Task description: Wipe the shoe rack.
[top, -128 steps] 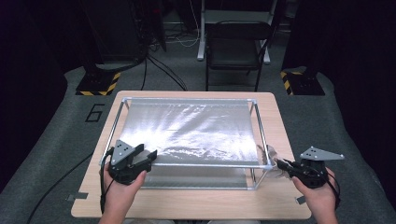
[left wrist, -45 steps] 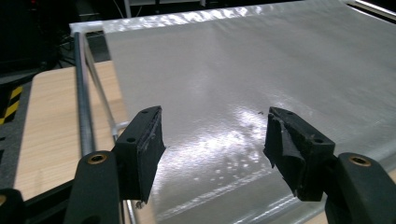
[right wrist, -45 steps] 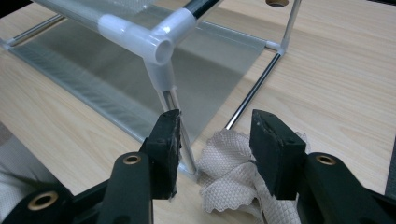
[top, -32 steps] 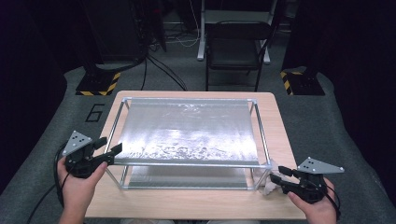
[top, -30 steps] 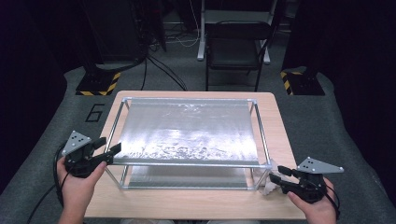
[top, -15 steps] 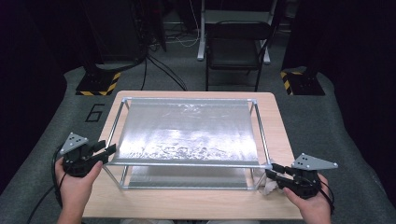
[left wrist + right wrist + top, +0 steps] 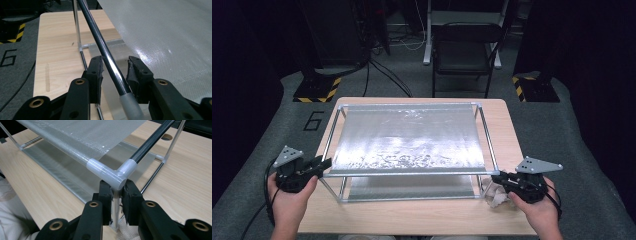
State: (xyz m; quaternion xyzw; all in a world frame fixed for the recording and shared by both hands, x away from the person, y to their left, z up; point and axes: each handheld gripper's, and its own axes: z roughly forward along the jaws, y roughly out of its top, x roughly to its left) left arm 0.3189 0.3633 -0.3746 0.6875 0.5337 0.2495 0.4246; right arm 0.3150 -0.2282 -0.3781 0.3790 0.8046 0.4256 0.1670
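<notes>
A metal rack [image 7: 412, 173] with a shiny translucent top sheet [image 7: 407, 135] stands on the wooden table [image 7: 507, 130]. My left gripper [image 7: 324, 162] is at the rack's front left corner. Its jaws [image 7: 113, 62] straddle the black top side rail [image 7: 100, 42] and have just been closing, with a gap still showing at one pad. My right gripper [image 7: 495, 176] is at the front right corner. It [image 7: 116, 186] has just been closing and now pinches the upright post [image 7: 115, 207] under the clear corner joint [image 7: 110, 172].
A lower shelf sheet [image 7: 412, 186] lies inside the frame. A crumpled white cloth [image 7: 497, 197] sits on the table by the right gripper. Beyond the table stand a black chair [image 7: 464, 50] and striped floor bases [image 7: 319, 90]. A cable hole [image 7: 166, 137] is in the tabletop.
The right gripper slid in toward the front right corner and its jaws narrowed onto the post. The left gripper's jaws narrowed around the side rail; that hand barely moved.
</notes>
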